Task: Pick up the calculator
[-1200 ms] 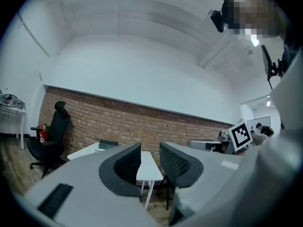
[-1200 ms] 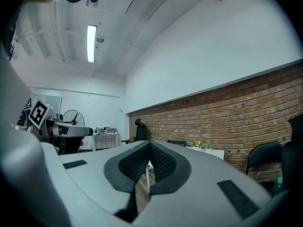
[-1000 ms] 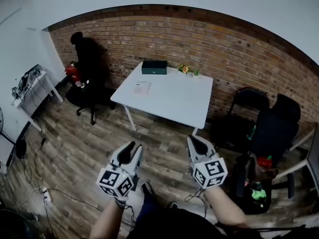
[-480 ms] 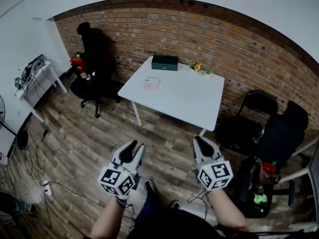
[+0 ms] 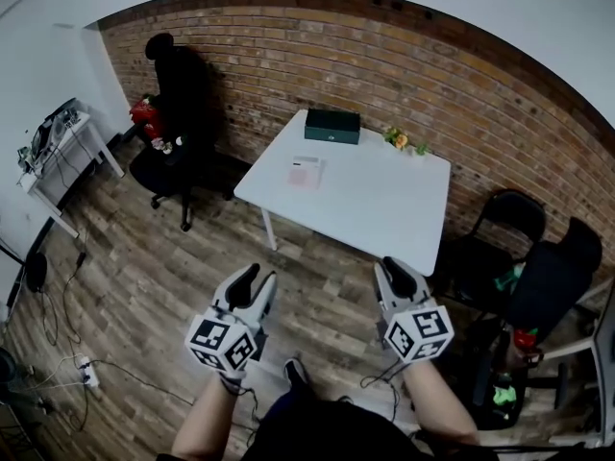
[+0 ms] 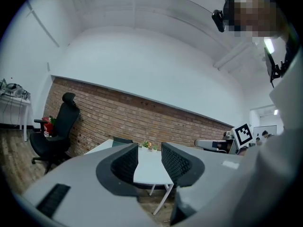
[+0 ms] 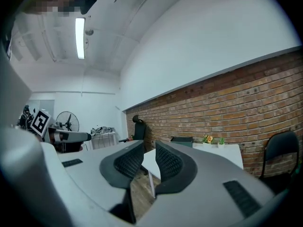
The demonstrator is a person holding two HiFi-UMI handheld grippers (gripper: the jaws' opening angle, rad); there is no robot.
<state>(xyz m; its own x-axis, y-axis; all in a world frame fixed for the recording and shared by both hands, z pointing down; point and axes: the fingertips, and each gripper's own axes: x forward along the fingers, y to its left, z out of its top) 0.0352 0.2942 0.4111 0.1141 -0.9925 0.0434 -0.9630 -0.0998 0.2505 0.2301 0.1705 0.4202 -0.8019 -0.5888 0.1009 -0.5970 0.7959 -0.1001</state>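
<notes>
Held level and empty, likely for the approach: left gripper [image 5: 252, 279] with jaws just opening, nothing between; right gripper [image 5: 392, 269] narrowly parted. Calculator [image 5: 306, 172], apparently the pink slab, well ahead on white table [image 5: 375, 205].

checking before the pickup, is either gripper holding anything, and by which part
Nothing is held. The left gripper, jaws just opened wider, and the right gripper both gape empty; the calculator lies on the table.
</notes>
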